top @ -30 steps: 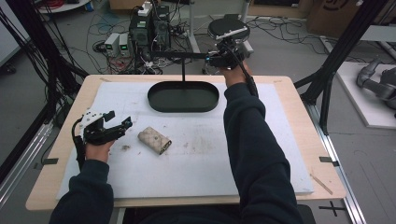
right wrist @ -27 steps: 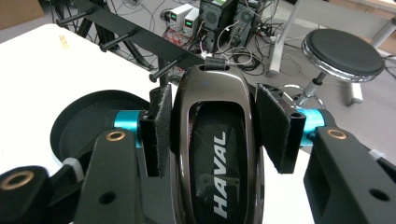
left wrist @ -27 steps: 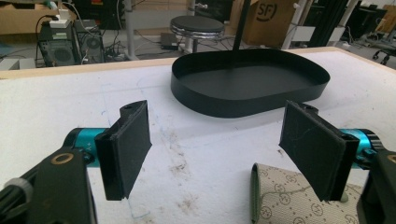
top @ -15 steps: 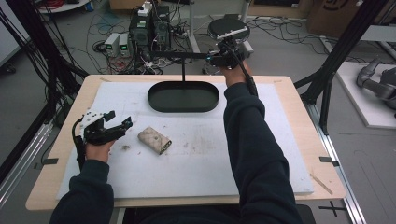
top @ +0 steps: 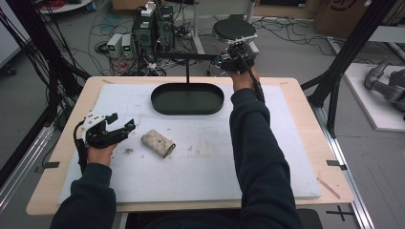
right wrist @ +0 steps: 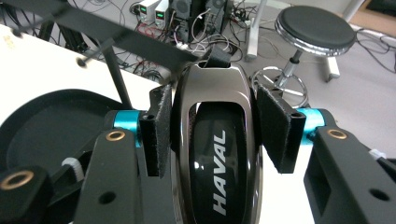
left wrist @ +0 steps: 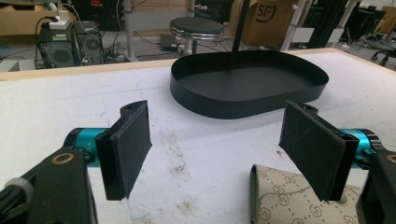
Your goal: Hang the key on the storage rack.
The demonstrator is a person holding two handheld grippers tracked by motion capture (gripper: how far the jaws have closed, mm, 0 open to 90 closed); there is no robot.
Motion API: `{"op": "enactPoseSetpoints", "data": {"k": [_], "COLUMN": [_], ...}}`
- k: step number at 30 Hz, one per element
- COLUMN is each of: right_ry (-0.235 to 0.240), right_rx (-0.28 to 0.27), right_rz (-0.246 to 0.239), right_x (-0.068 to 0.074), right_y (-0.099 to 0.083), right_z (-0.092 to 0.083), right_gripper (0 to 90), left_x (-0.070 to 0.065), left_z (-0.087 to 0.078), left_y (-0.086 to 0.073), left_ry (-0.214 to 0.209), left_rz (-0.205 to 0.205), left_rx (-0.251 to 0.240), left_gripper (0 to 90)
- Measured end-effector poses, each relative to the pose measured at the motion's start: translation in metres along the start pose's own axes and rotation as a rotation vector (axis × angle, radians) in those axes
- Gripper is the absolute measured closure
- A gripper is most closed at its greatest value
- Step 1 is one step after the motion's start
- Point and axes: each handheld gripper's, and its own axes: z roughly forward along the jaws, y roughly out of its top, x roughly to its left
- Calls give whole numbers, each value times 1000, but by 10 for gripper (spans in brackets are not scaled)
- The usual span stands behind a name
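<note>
**Car key fob lowered toward the hanger bar above the black tray**

A wooden table covered by a white mat (top: 200, 167) is seen from above, with a person's two dark-sleeved forearms entering from the bottom edge. At the far side of the mat stands a black oval tray (top: 187, 98), from which a thin post rises to a horizontal black bar (top: 184, 57).

The right gripper (top: 228, 61) is held out past the far edge of the table, next to the end of that bar. In the right gripper view its two pads are pressed against the sides of a glossy dark car key fob (right wrist: 212, 154) marked HAVAL, so the fob is pinched between the jaws. A small strap loop at the fob's top sits just beside the bar (right wrist: 116, 35); whether it touches cannot be told.

Compared with a second earlier, the right hand appears slightly lower beside the bar, while the grip looks unchanged. This suggests the fob is being hung on, or taken off, the bar; which of the two cannot be judged.

The left gripper (top: 116, 132) rests on the mat, its jaws spread with nothing between them, just beside a beige patterned key pouch (top: 158, 143), whose edge is seen near the right-hand pad (left wrist: 299, 196).
</note>
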Motion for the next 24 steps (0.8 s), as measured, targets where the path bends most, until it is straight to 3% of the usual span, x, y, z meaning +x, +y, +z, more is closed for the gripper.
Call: {"op": "enactPoseSetpoints", "data": {"k": [8, 12, 24], "right_ry": [13, 6, 23], "right_rx": [51, 81, 78], "right_rz": [-10, -48, 16], "right_x": [-1, 6, 18], "right_y": [-32, -43, -54], "right_z": [18, 32, 51], "right_gripper": [497, 497, 489], "left_x": [-1, -1, -1], "left_z": [0, 0, 0], "left_y": [0, 0, 0], "left_ry": [6, 6, 0], "left_rz": [8, 9, 7], "left_rx": [4, 4, -1], "left_gripper": [244, 244, 244]}}
